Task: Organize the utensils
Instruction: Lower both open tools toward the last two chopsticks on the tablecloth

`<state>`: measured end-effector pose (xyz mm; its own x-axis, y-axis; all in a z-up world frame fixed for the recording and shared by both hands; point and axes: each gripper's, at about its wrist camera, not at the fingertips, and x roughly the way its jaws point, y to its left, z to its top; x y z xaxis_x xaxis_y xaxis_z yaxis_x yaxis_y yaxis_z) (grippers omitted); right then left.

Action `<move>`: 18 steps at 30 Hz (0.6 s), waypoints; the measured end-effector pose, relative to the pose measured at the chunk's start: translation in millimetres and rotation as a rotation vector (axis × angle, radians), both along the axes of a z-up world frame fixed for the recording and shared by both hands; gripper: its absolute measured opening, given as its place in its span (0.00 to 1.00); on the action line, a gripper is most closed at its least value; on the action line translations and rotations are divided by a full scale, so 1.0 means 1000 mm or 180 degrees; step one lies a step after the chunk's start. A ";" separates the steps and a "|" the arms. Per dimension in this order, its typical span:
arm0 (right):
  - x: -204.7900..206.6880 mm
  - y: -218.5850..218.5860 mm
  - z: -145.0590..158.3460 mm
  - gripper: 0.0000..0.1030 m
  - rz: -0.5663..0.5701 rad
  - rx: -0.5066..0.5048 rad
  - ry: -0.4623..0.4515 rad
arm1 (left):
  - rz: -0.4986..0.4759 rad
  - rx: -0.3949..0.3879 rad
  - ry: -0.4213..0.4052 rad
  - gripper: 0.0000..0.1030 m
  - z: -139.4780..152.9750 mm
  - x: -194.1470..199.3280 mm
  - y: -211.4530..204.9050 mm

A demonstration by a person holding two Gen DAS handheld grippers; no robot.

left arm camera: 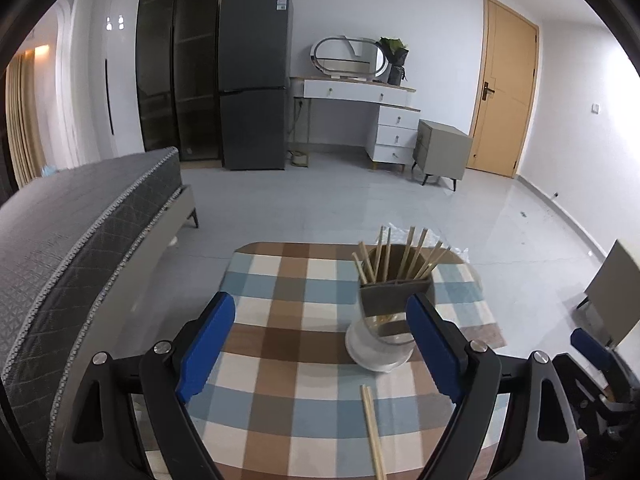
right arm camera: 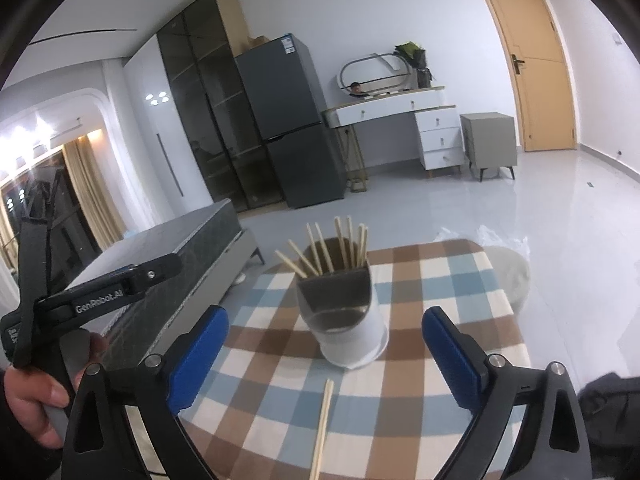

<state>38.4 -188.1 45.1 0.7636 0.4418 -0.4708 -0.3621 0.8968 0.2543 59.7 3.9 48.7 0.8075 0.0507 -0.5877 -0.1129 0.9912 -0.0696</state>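
Lying lengthwise toward the holder point(left arm camera: 384, 308), chopsticks point(left arm camera: 372, 432); both grippers released.

You have a small table point(left arm camera: 280, 336) covered in a checked cloth of blue, brown and cream squares. On it stands a white utensil holder point(left arm camera: 380, 344) with a dark upper part, filled with upright chopsticks. A loose pair of chopsticks point(left arm camera: 372, 432) lies flat on the cloth just in front of it.

Even, cool indoor light; ceiling lamps glare off the white wardrobe point(right arm camera: 154, 120) and glossy floor point(right arm camera: 560, 216). Fisheye bends edges, corners black, focus fairly sharp.
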 end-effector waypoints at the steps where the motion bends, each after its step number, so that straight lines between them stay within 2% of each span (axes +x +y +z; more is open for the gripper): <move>1: -0.002 0.000 -0.002 0.96 0.0005 -0.0014 -0.0006 | -0.0008 0.0017 0.0003 0.82 -0.004 -0.002 -0.001; 7: -0.015 0.002 -0.019 0.96 0.0018 -0.0005 0.0031 | -0.0026 -0.0073 0.0087 0.82 -0.021 -0.011 0.002; 18: -0.020 0.005 -0.051 0.99 -0.0025 -0.0183 0.0191 | -0.0024 -0.0169 0.0252 0.82 -0.054 -0.021 0.001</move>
<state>18.4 -183.2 -5.6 0.7366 0.4069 -0.5403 -0.3406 0.9133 0.2234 38.7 4.6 -5.1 0.7587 0.0119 -0.6513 -0.1127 0.9872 -0.1132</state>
